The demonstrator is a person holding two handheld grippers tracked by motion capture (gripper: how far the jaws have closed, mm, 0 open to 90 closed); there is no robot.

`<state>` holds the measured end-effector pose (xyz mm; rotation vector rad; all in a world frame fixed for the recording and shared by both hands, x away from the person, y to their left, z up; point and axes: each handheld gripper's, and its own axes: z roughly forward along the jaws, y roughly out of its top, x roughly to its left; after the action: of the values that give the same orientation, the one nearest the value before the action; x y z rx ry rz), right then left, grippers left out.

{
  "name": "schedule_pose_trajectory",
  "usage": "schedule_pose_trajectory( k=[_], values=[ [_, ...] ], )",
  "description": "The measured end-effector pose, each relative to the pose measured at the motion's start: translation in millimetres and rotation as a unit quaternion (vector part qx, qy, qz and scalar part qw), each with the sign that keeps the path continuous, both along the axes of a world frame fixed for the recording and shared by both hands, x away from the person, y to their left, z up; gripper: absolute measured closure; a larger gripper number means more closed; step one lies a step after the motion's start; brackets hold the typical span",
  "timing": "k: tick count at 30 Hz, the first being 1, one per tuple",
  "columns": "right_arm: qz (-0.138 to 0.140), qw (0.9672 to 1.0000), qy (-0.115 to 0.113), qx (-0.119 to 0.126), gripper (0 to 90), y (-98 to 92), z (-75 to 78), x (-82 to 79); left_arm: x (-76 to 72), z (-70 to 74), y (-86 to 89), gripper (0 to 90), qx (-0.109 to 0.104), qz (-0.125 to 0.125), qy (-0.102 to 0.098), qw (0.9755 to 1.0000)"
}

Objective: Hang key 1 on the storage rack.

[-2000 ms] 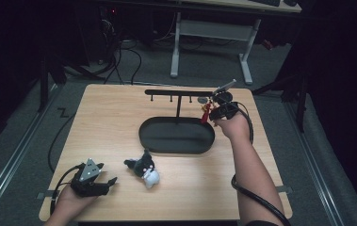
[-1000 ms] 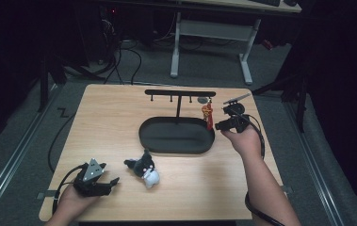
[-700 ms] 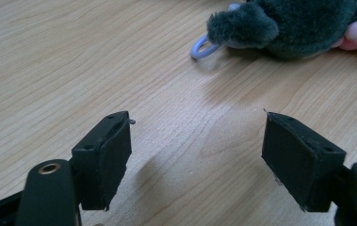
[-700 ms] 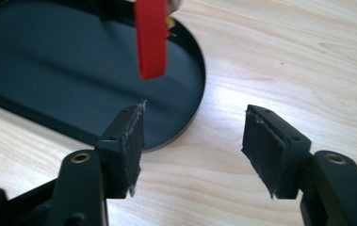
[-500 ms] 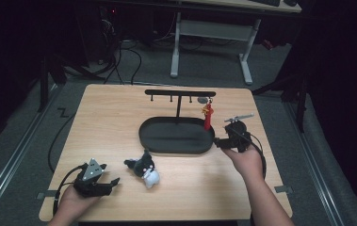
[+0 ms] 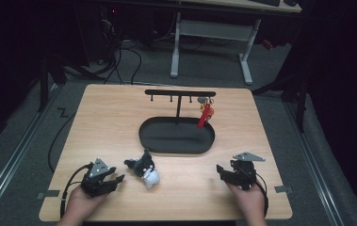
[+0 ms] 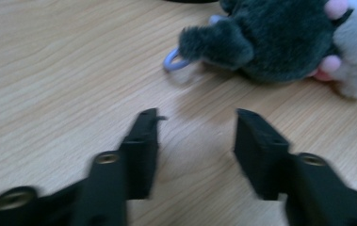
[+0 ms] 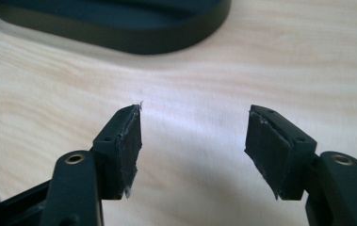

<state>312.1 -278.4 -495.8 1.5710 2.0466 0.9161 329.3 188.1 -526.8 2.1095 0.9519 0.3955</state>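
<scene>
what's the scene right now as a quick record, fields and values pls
surface: wooden table
stand: black rack rising from a black oval tray
on rack: red charm hanging near its right end
on table: grey and white plush, in front of the tray
plush loop: pale ring lying on the wood
left tongs: open, empty, pointing at the plush
right tongs: open, empty, low over the table near the tray

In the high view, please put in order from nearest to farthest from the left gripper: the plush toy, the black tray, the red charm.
From the left gripper:
1. Plush toy, just to its right on the table.
2. Black tray, farther back at mid-table.
3. Red charm, hanging at the right end of the rack, above the tray's far right.
</scene>
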Motion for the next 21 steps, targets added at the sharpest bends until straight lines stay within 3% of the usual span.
schedule_pose_trajectory(
  k=[3,5,6,9,16,21],
  values=[
    [-0.011,0.9997,-0.015,0.018,38.6,-6.1,-10.7,-13.6,-0.7,3.8,-10.2,78.9,-0.005,0.006,-0.004,1.0000],
    [-0.009,0.9992,-0.007,0.040,38.5,-9.2,-14.4,-18.5,1.7,5.6,-18.9,85.1,0.007,0.014,-0.008,0.9998],
    [-0.006,0.9993,-0.006,0.037,38.5,-9.9,-15.1,-20.9,3.8,5.4,-22.7,86.9,0.006,0.019,-0.006,0.9998],
    [-0.005,0.9991,-0.008,0.042,38.6,-12.8,-16.0,-27.5,8.7,2.1,-34.8,89.5,0.019,0.020,-0.002,0.9996],
    [-0.018,0.9974,-0.013,0.068,39.2,-24.2,-12.1,-34.1,11.1,-3.9,-67.5,89.7,0.013,-0.013,0.006,0.9998],
    [-0.020,0.9975,-0.017,0.066,39.5,-26.7,-10.4,-36.5,9.0,0.6,-118.8,89.7,0.024,-0.061,0.002,0.9979]
  ],
)
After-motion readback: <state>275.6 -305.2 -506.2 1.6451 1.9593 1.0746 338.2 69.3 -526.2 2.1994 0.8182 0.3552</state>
